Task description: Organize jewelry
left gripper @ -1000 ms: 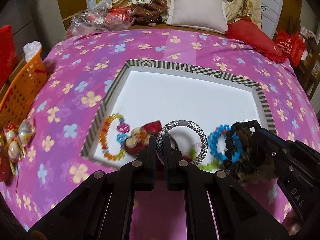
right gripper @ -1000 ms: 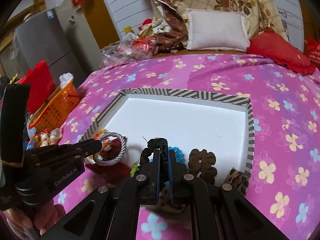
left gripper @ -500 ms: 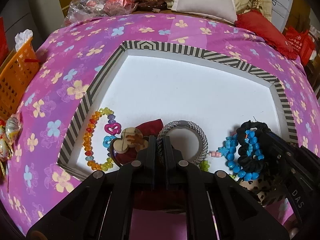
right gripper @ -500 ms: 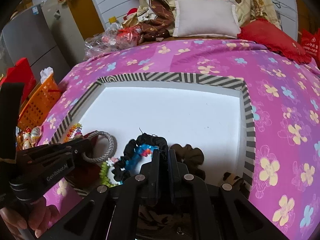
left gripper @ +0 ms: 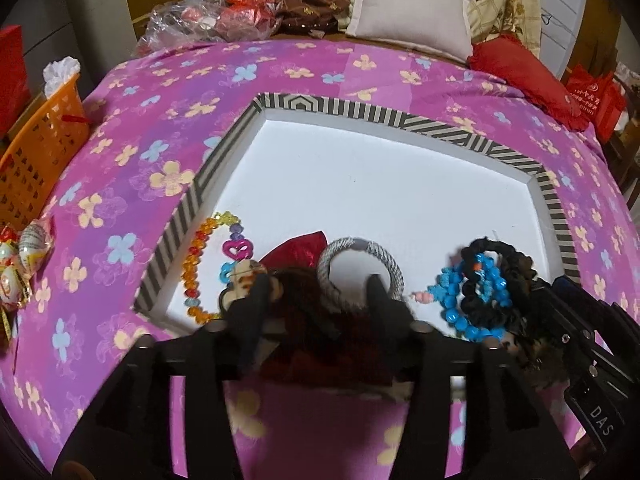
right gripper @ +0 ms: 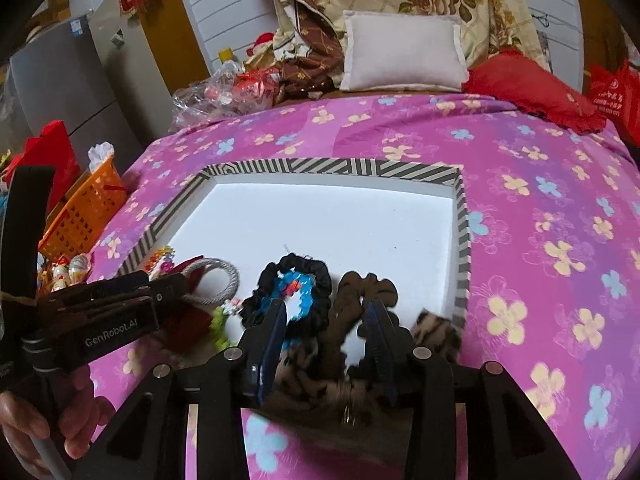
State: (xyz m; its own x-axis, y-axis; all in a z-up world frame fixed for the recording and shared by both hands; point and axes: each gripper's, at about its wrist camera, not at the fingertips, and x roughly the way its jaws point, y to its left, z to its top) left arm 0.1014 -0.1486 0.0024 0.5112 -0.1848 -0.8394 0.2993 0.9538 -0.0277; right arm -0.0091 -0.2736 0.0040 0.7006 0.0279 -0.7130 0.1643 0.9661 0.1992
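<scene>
A striped-rim white tray point(left gripper: 400, 120) point(right gripper: 320, 166) lies on the pink flowered bed. Along its near edge lie a grey braided hair ring point(left gripper: 360, 268) point(right gripper: 224, 280), a colourful bead bracelet point(left gripper: 200, 264), a red bow point(left gripper: 300, 252), a black scrunchie point(left gripper: 500, 280) point(right gripper: 296, 288) over a blue bead bracelet point(left gripper: 460, 304), and a brown scrunchie point(right gripper: 364, 292). My left gripper point(left gripper: 318, 284) is open just behind the grey ring. My right gripper point(right gripper: 328, 312) is open, between the black and brown scrunchies.
An orange basket point(left gripper: 36, 156) point(right gripper: 84, 212) stands off the bed's left edge, wrapped sweets point(left gripper: 24, 256) beside it. Pillows point(left gripper: 408, 32), a red cushion point(left gripper: 524, 76) and plastic bags point(left gripper: 208, 24) lie at the bed's far end. A leopard-print scrunchie point(right gripper: 436, 332) rests at the tray's near right corner.
Both grippers have opened. The left let go of the grey ring and the right let go of the black scrunchie; both now lie in the tray.
</scene>
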